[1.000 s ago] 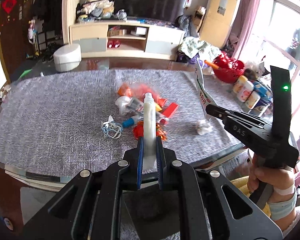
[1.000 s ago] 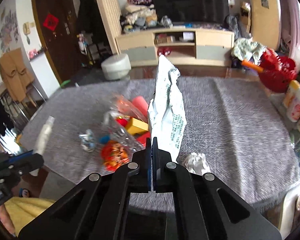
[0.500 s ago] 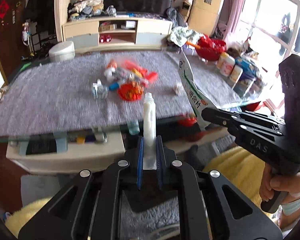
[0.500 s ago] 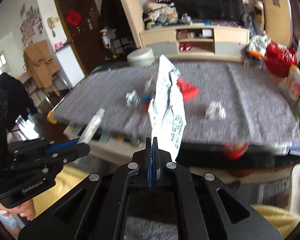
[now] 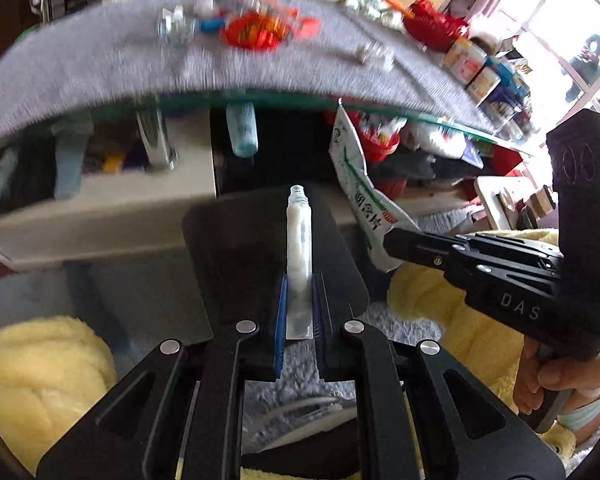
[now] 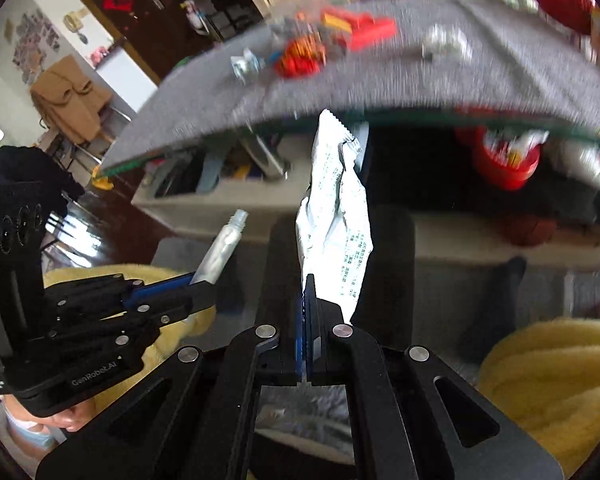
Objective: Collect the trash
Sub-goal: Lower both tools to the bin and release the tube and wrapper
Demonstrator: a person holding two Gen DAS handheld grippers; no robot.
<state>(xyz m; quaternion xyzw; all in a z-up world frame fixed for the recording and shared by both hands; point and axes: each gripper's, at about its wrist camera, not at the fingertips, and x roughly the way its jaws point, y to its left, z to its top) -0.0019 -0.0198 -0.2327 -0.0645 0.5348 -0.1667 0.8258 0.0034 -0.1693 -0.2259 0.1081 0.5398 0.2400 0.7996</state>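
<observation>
A: Change vs a second ago? 
B: Both grippers dropped below the table [image 5: 80,80] edge; the litter on its grey cloth now sits high in both views, blurred.
A: Grips? 
B: Left gripper [image 5: 299,300] pinches a soft whitish uncapped tube [image 5: 299,240]. Right gripper [image 6: 306,304] pressed tight on a crinkled printed wrapper [image 6: 332,220].
A: View differences? 
B: Only the left view shows the wrapper's green-striped side [image 5: 360,188]; only the right view shows the tan coat [image 6: 72,96].

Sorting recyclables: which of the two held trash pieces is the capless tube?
The white tube in the left gripper; the right gripper pinches a flat printed wrapper.
</observation>
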